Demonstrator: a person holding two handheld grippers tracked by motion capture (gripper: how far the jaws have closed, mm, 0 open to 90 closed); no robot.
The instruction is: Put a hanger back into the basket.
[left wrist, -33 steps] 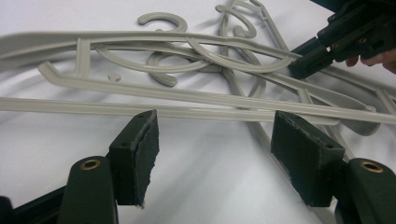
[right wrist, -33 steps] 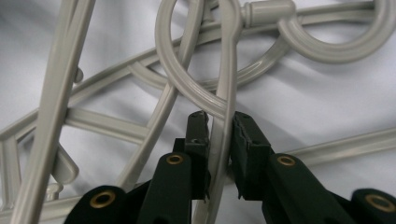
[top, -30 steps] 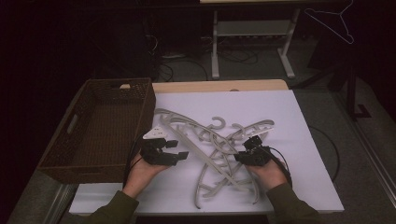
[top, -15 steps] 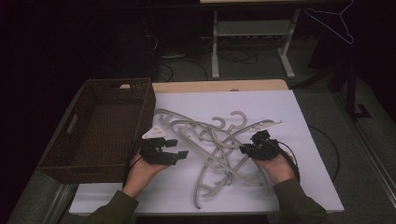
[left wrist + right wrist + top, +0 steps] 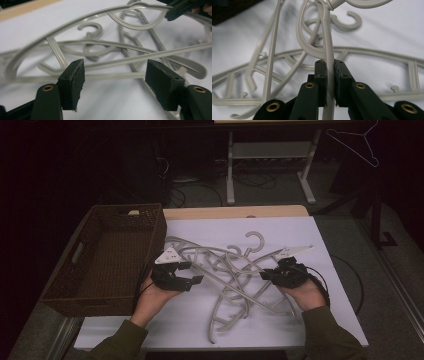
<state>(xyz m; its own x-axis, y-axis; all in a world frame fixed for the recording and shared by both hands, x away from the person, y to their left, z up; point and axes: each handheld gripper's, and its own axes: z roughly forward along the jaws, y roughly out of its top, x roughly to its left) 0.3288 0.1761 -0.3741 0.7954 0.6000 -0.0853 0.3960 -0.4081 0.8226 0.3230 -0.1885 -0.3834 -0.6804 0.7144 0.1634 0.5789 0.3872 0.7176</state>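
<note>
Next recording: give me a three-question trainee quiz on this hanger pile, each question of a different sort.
1. True or false: the right gripper has its fingers clamped on a bar of one grey hanger.
2. Multiple choice: the left gripper is A) shut on a hanger, B) open with nothing between its fingers, C) inside the basket.
3. Short answer: on which side of the pile of hangers does the brown wicker basket stand in the high view?

Key: 1 true; 2 B; 3 on the left, at the edge of the white table cover.
</note>
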